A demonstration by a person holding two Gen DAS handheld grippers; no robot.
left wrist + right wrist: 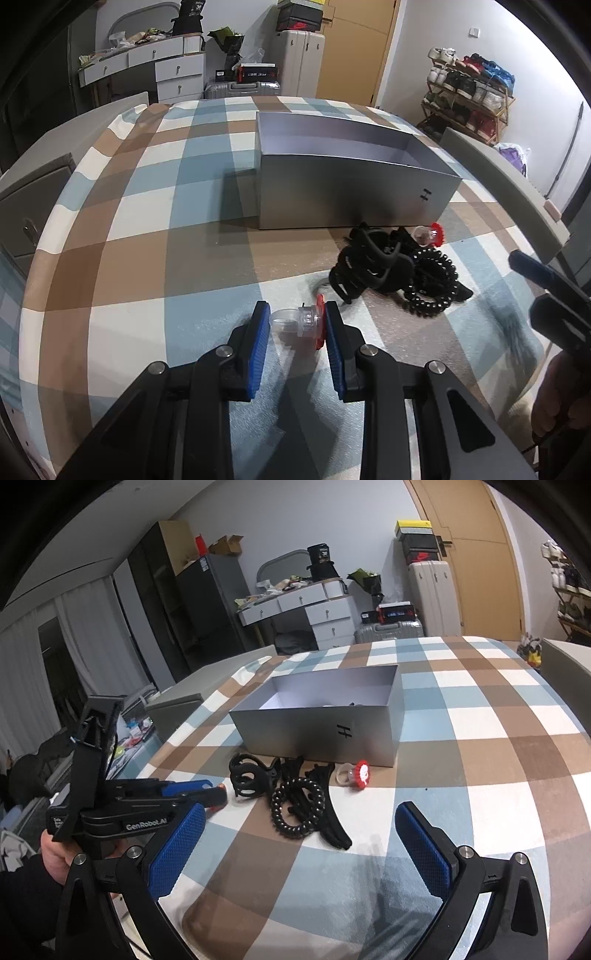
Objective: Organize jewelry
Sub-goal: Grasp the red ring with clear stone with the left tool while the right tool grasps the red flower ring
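My left gripper (295,325) is shut on a clear plastic ring with a red top (303,322), held just above the checked cloth. It also shows in the right wrist view (212,794). A second clear ring with a red top (356,774) lies by the open grey box (317,731), which holds a few small items. A black claw clip (249,775), a black spiral hair tie (293,808) and black hair clips (332,827) lie in a pile in front of the box. My right gripper (299,849) is open and empty, near the pile.
The checked cloth (480,775) covers the table. Grey chair backs (509,184) stand at the table's sides. Drawers, suitcases and a shoe rack (469,92) stand beyond the table.
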